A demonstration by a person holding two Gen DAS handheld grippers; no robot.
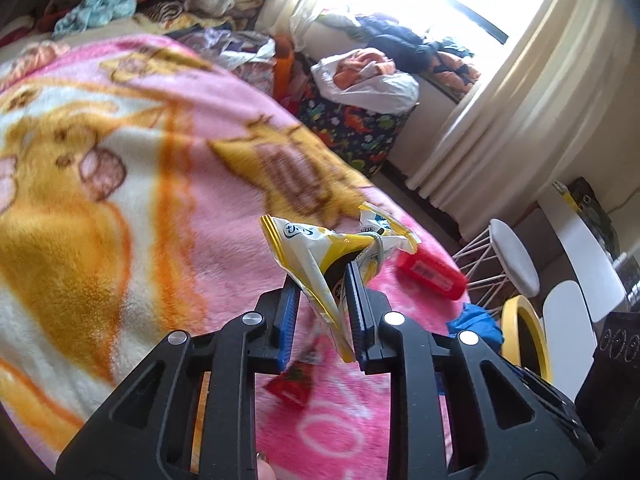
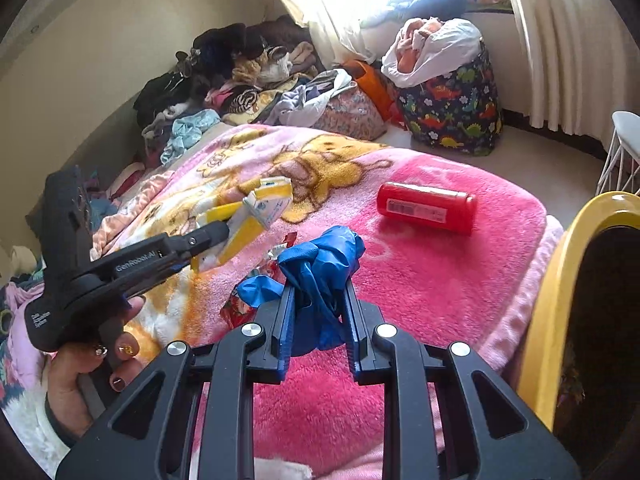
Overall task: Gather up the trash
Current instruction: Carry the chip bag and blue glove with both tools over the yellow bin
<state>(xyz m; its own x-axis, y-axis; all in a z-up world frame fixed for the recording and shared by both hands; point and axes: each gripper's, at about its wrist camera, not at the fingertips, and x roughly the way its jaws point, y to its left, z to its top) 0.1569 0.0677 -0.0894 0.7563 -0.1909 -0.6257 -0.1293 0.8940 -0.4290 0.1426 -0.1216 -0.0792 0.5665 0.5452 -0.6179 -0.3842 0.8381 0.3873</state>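
Clamping yellow wrapper (image 1: 320, 268), left tool (image 1: 322, 300); right tool (image 2: 318, 312) clamping blue glove (image 2: 320, 264); right view alone shows hand (image 2: 80, 368)

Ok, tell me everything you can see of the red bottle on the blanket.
The red bottle is a glossy, plastic-looking cylinder lying on its side on the pink fleece blanket near the bed's corner. A white label with a barcode and small print faces up. The end toward the window looks rounded; the other end seems to be a flat cap of the same red. Nothing but the blanket touches it; both grippers are clear of it. The left wrist view shows it beyond the yellow wrapper.
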